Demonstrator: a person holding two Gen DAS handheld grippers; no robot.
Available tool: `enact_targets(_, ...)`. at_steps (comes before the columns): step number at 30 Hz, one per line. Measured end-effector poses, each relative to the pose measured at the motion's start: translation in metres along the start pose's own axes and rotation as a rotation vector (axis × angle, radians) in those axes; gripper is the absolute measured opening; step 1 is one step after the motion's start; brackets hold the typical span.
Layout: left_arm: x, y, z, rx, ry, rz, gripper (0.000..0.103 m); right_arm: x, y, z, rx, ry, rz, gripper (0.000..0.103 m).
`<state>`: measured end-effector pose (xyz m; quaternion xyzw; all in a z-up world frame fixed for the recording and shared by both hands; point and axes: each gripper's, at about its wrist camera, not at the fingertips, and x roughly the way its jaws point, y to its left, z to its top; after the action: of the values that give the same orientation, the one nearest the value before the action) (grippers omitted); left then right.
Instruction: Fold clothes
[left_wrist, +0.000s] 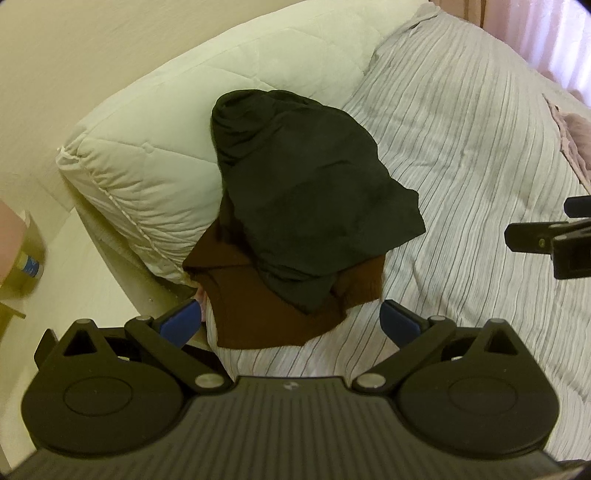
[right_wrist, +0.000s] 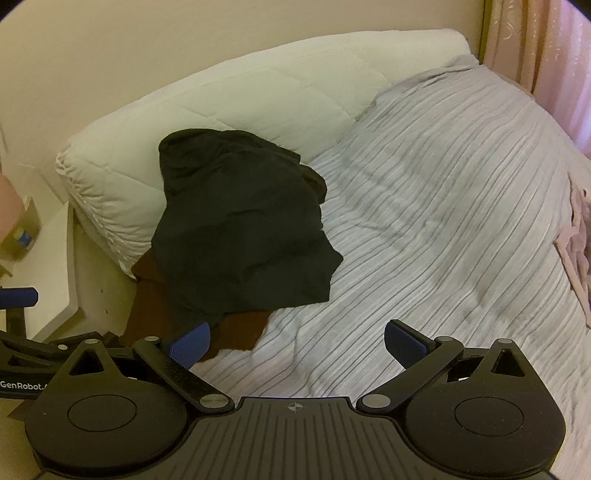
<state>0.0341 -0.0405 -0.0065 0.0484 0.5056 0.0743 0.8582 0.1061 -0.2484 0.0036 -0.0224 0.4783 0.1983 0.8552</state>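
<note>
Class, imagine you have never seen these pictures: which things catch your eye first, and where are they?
A crumpled black garment lies heaped on a brown garment, leaning against the white quilted pillow at the left edge of the striped bed cover. Both grippers, left and right, hover before it, jaws open and empty.

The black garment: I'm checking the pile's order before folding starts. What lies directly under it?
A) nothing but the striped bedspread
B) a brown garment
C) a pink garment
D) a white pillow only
B: the black garment is draped over a brown garment, whose edges stick out beneath it on the striped bedspread.
</note>
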Motion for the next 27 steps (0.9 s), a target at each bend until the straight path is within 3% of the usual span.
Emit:
enact_targets(16, -0.005, -0.023, -0.008, -0.03, 0.018, 0.032, 0.102, 0.001, -0.031, -0.005, -0.03, 0.02, 0.025, 0.103)
enact_targets(23, 0.02, 0.008, -0.007, -0.019, 0.029, 0.054, 0.101, 0.023, -0.028, 0.001, -0.097, 0.03, 0.064, 0.103)
enact_targets(27, 0.051, 0.03, 0.006, 0.018, -0.002, 0.037, 0.101, 0.04, -0.007, 0.018, -0.221, -0.01, 0.113, 0.103)
